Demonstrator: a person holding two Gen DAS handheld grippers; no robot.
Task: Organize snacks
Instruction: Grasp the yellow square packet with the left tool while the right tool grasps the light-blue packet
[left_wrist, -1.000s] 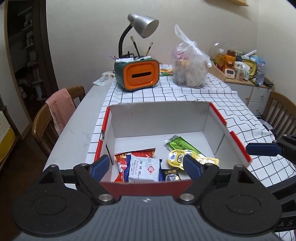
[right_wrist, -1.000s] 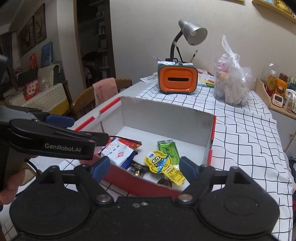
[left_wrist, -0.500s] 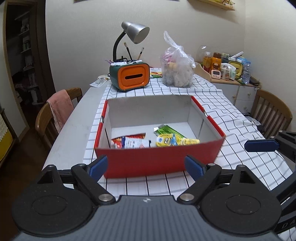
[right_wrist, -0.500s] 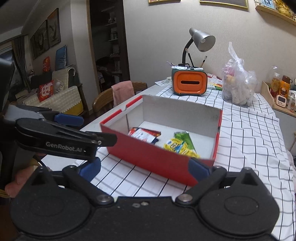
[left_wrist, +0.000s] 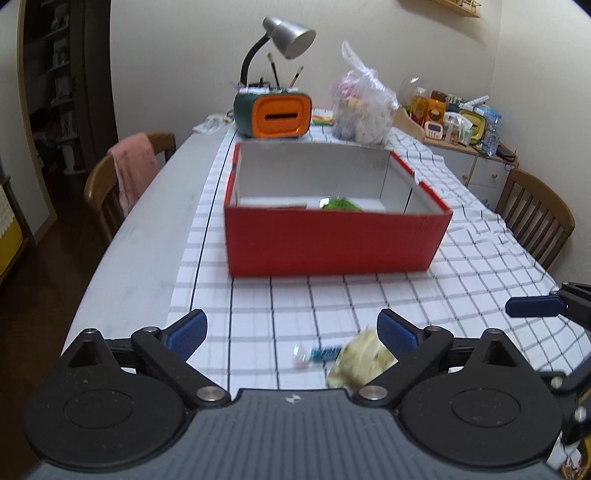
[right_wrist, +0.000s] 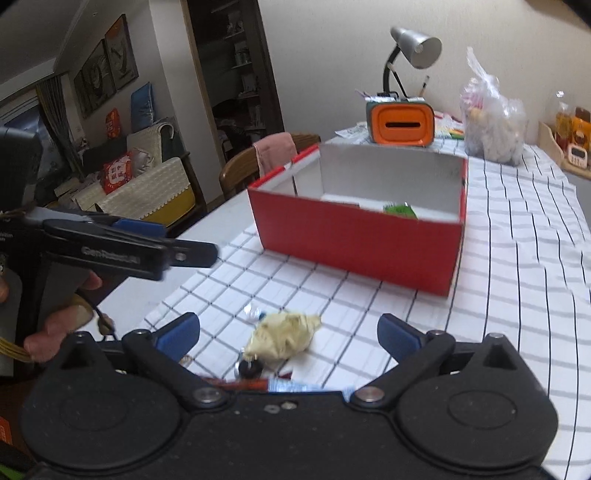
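A red cardboard box (left_wrist: 334, 236) (right_wrist: 360, 240) stands on the checked tablecloth; a green snack packet (left_wrist: 340, 204) (right_wrist: 399, 209) shows over its near wall. On the cloth in front of it lie a pale yellow crumpled snack packet (left_wrist: 360, 363) (right_wrist: 282, 336) and a small blue-and-clear wrapped candy (left_wrist: 317, 355) (right_wrist: 254, 313). My left gripper (left_wrist: 291, 332) is open and empty, just short of these. My right gripper (right_wrist: 288, 334) is open and empty, with the yellow packet between its fingers' line. More small snacks (right_wrist: 255, 384) lie under the right gripper's body.
An orange and green tissue holder (left_wrist: 273, 116) with a desk lamp (left_wrist: 288, 37) and a clear plastic bag (left_wrist: 360, 110) stand behind the box. Wooden chairs (left_wrist: 535, 218) flank the table; one holds a pink towel (left_wrist: 133, 166). A cluttered side cabinet (left_wrist: 454, 122) is at right.
Both grippers have pulled back from over the box toward the table's near end. The loose yellow packet and candy have come into view.
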